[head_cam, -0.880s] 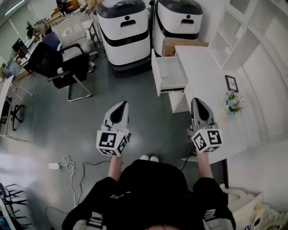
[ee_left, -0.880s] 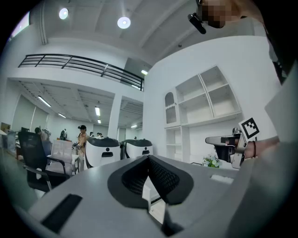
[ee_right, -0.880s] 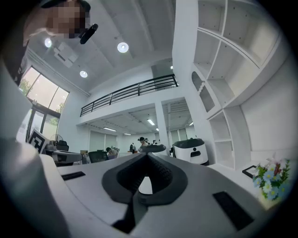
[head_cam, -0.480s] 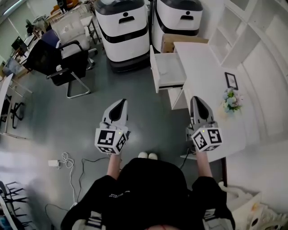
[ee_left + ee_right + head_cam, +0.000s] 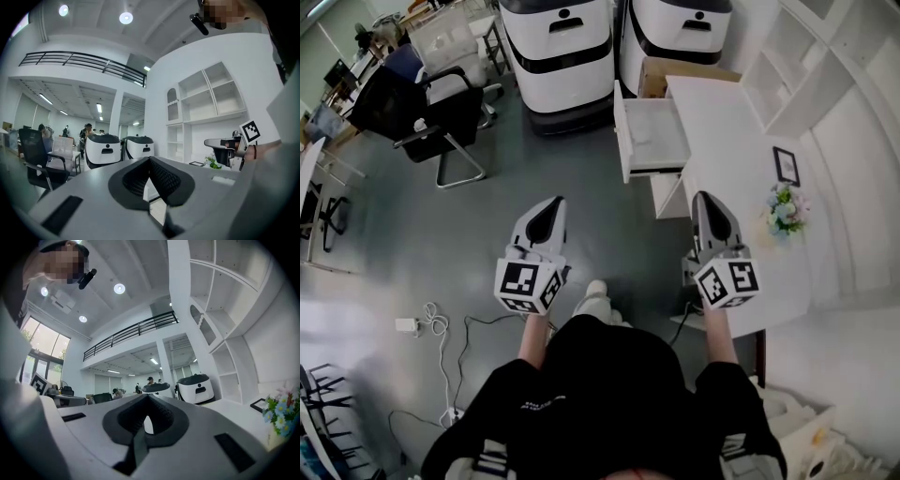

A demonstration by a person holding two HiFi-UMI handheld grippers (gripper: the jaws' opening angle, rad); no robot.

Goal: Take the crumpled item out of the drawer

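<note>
Overhead, grey floor [image 5: 478,225], white desk [image 5: 724,141] — drawer [image 5: 622,131] open, contents unclear.

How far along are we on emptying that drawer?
Done: the drawer stands open. In hand: nothing; the left gripper and right gripper are both shut, empty, short of it. Left: reach in, grasp the item, lift it out. I can't make the item out from here.
</note>
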